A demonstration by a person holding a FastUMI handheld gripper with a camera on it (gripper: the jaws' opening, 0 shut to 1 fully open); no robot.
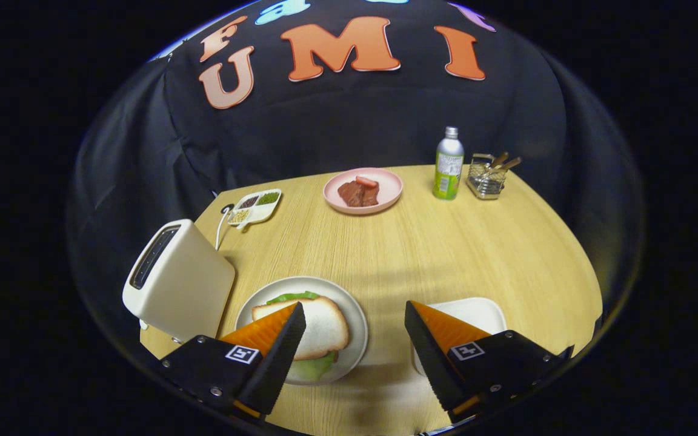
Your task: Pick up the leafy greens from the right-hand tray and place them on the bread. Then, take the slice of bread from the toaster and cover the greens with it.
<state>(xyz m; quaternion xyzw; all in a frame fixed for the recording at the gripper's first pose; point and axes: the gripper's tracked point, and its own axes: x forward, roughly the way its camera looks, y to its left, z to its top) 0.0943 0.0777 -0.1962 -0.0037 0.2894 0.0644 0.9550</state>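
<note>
We note the hand-held gripper [355,321] released: its two wedge-shaped fingers stand wide apart with nothing between them, only bare tabletop [446,242] of pale wood grain showing in the gap. The inner faces of the fingers look ribbed; each finger mount carries a small square marker.

Just behind the left finger we see a round, pale grey plate [358,327] with a smooth rim. On it lies the sandwich: a top slice of bread [325,327], white and soft-looking with a tan crust, covers the leafy greens [291,297], whose ruffled edges stick out at the far side and at the near side of the slice. The left fingertip overlaps the slice in the view; we cannot tell whether it touches.

Behind the right finger sits a white tray [476,312] with rounded corners, its visible surface plain and smooth.

Left of the plate stands a cream toaster [179,287], boxy with rounded edges and a dark slot on top; a white cord runs from behind it.

Farther off we record a white divided dish [255,206] holding small dark, green and pale grains, a pink round plate [385,188] with brown meat-like pieces and a reddish one, an upright metal bottle [448,163] with a green label, and beside it a wire mesh basket [486,178] holding a few sticks.
</note>
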